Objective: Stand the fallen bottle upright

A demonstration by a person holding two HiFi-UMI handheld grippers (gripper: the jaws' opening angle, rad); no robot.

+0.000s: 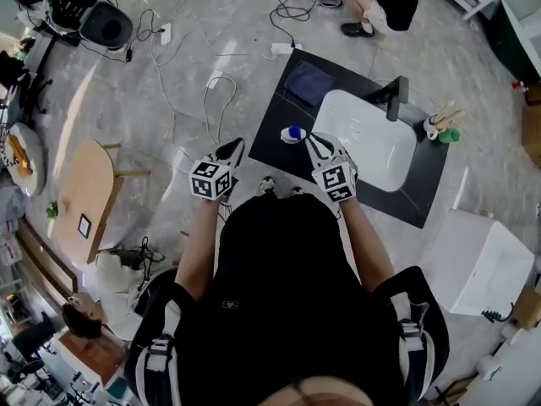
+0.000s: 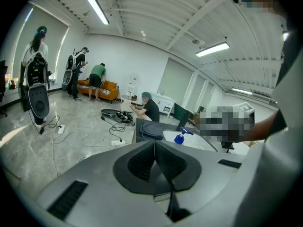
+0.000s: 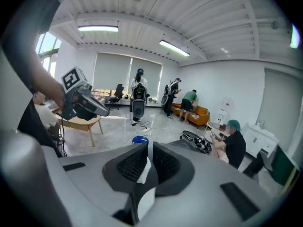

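A white bottle with a blue pump cap sits at the near left rim of the white sink on a black counter. My right gripper reaches it from the right. In the right gripper view the jaws stand close together with the bottle's white body wedged between the pads and its blue cap peeking beyond them. In the left gripper view the blue pump top looks upright. My left gripper hovers left of the counter over the floor, its jaws shut on nothing.
A black faucet stands behind the sink, a folded dark cloth lies at the counter's far left, and a cup of brushes stands at the right. Cables trail over the floor. A wooden table is at left; a white box at right.
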